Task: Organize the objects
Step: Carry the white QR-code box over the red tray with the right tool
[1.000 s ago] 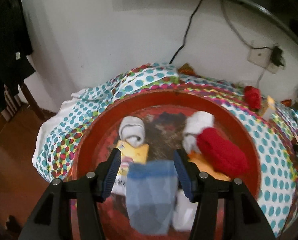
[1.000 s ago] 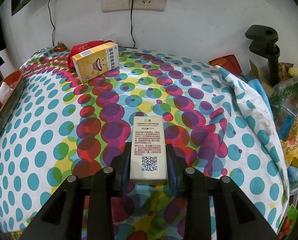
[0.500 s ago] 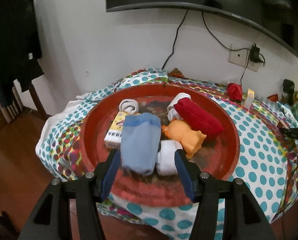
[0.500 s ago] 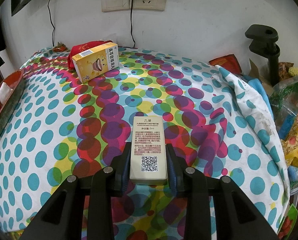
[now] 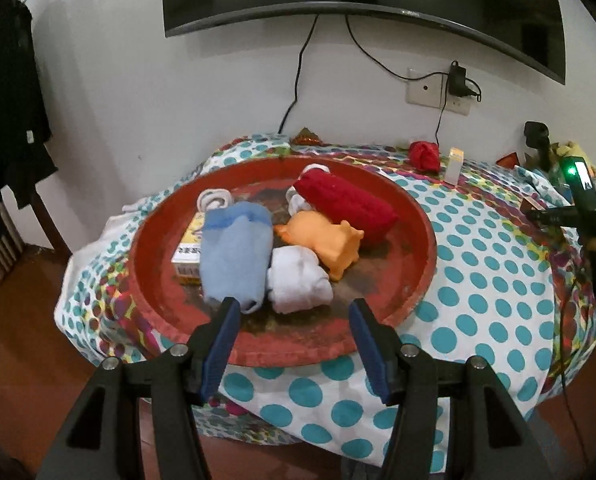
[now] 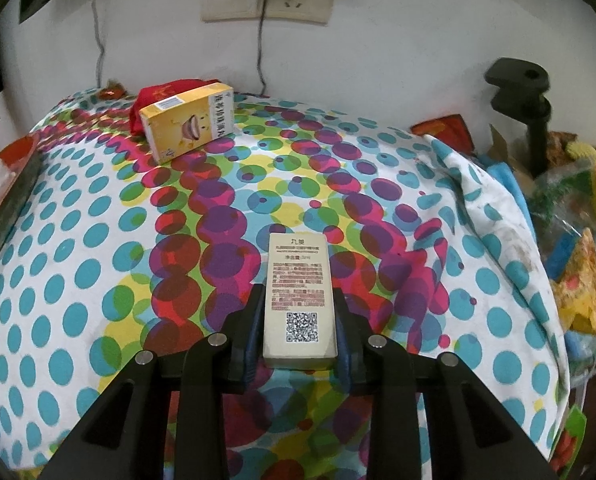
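1. Landmark: red tray [image 5: 378, 344] on the counter [image 5: 478, 280], which is under a dotted cloth.
2. In the tray: blue sock [image 5: 234, 252], white sock roll [image 5: 300, 280], orange toy pig [image 5: 322, 240], red knitted sock [image 5: 346, 204], a second white roll [image 5: 214, 200] and a yellow carton [image 5: 188, 258] partly under the blue sock. Judged sorted.
3. Left gripper [image 5: 294, 344] hangs at the tray's near rim, jaws wide, nothing between them.
4. Right gripper [image 6: 298, 332], well right of the tray, is clamped narrow on a beige box [image 6: 300, 296] with a QR code; whether the box rests on the cloth or is lifted, cannot tell.
5. Still outside the tray, beyond it near the wall: yellow box [image 6: 188, 120] and a red cloth [image 6: 154, 94] touching its back.
6. Estimate: more than half done; held box plus those two items remain.
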